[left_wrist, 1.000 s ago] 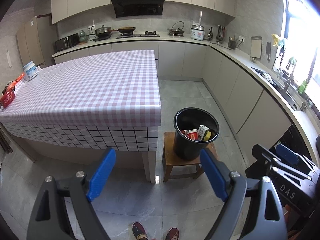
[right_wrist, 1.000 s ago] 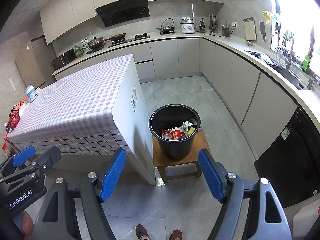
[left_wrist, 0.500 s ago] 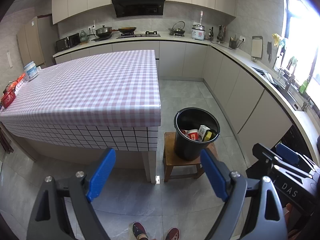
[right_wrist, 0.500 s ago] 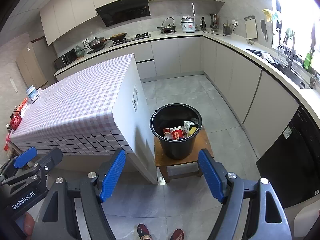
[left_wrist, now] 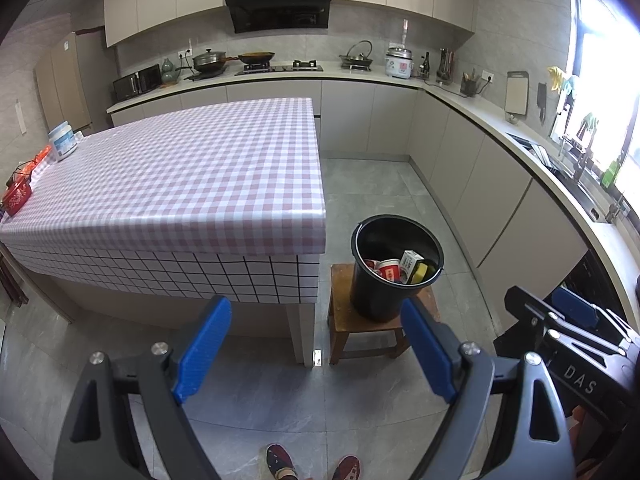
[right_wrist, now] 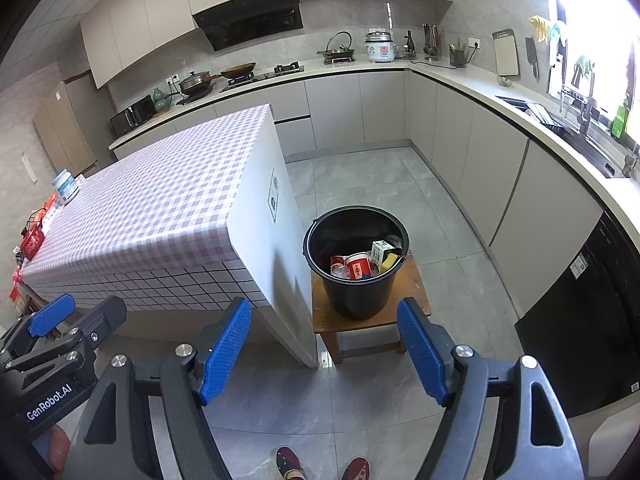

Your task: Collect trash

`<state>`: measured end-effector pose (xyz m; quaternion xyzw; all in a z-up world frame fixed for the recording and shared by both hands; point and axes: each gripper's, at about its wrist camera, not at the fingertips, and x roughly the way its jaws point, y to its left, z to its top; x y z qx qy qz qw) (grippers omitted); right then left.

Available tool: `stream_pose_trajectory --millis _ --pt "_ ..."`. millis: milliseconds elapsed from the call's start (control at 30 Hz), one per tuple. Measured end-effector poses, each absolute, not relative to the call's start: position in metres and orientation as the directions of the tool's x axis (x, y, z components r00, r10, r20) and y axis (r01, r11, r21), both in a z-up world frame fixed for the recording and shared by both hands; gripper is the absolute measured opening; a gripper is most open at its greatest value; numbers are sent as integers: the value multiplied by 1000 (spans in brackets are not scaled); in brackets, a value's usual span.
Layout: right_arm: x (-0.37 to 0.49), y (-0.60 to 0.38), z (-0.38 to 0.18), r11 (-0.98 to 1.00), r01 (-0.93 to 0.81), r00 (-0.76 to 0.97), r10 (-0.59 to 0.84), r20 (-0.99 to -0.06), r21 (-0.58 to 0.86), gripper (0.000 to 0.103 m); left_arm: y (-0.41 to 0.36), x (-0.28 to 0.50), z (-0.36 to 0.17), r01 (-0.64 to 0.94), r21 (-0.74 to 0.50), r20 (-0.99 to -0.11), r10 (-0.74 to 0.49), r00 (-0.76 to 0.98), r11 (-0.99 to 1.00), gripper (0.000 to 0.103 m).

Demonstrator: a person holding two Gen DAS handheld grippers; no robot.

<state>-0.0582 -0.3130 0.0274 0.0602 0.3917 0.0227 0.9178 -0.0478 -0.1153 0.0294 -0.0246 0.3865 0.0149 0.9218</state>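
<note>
A: From the left wrist camera, what shows?

B: The left hand-held gripper [left_wrist: 316,344], black with blue pads, has its jaws spread wide with nothing between them. Beyond it a round black plastic bucket [left_wrist: 396,268] stands on a small brown wooden stool [left_wrist: 340,284], just beside the corner of the surface [left_wrist: 180,184] covered in pink-and-white checked cloth. The trash [left_wrist: 400,268] lies inside the bucket: a red-and-white cup, a small white carton, something yellow.

A: Anything on the cloth?

B: A white tub [left_wrist: 62,145] and a red item [left_wrist: 16,196] at the far left edge. The other gripper's black body shows at the right, and the person's patterned shoes [left_wrist: 312,462] on the grey tiled floor below.

A: And the right wrist camera?

B: The right hand-held gripper [right_wrist: 324,344] is likewise parted and empty. The bucket [right_wrist: 356,292] sits straight ahead between its blue pads in the picture, well apart from them, on the stool [right_wrist: 324,312], with the trash [right_wrist: 360,266] in its bottom. The checked surface [right_wrist: 160,208] is to the left.
</note>
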Motion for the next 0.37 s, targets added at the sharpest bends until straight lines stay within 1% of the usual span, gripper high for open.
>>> stream_pose_trajectory --millis 200,300,367 --pt "-52 -310 22 991 7 684 91 -724 131 78 -113 -43 25 -29 -64 -721 -26 693 997 88" --pt "-50 -310 20 991 12 682 88 -726 131 78 -113 -44 27 -26 -47 -695 -14 719 999 87" --pt "-47 -310 18 992 17 678 82 -731 127 78 -115 -42 29 -17 -40 -697 -16 717 999 88"
